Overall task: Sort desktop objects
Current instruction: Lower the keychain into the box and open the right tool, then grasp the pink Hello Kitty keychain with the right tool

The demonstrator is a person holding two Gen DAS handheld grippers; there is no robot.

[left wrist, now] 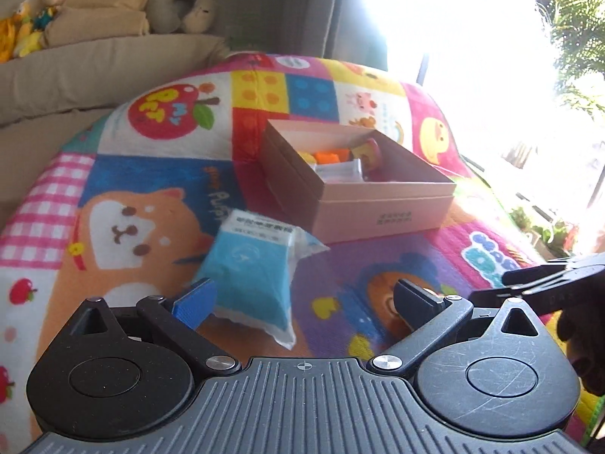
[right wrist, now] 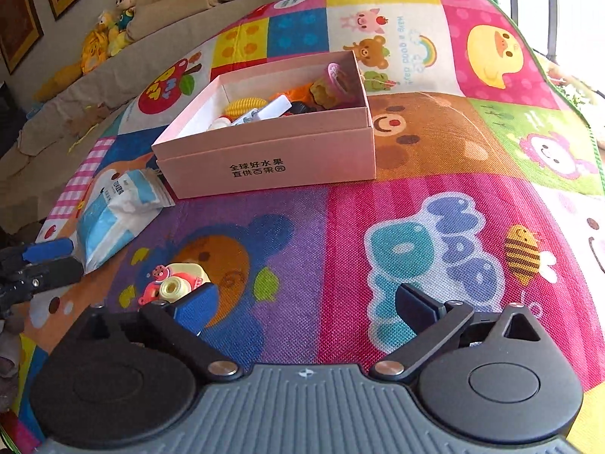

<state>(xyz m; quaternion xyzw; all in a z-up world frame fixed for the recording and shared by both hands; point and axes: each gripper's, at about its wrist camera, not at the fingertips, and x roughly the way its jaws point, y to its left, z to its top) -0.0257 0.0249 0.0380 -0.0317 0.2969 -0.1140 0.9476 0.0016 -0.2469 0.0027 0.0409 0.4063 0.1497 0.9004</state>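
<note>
Left gripper (left wrist: 302, 299): jaws wide, empty, facing the blue-and-white plastic packet (left wrist: 251, 270) (beside the open pink cardboard box (left wrist: 382, 210)). Right gripper (right wrist: 306, 304): jaws wide, empty, beside the small pink-and-yellow toy (right wrist: 174, 283).

One pink box (right wrist: 272, 159) sits on one patterned mat (right wrist: 435, 196). One blue packet (left wrist: 251, 272) and one small pink-and-yellow toy (right wrist: 176, 283) lie outside it. The jumbled box contents cannot be counted.

A cartoon-print mat (right wrist: 416, 196) (brightly patchworked) carries a pink box (right wrist: 272, 159), blue packet (right wrist: 113, 215) and small toy (right wrist: 174, 283).
</note>
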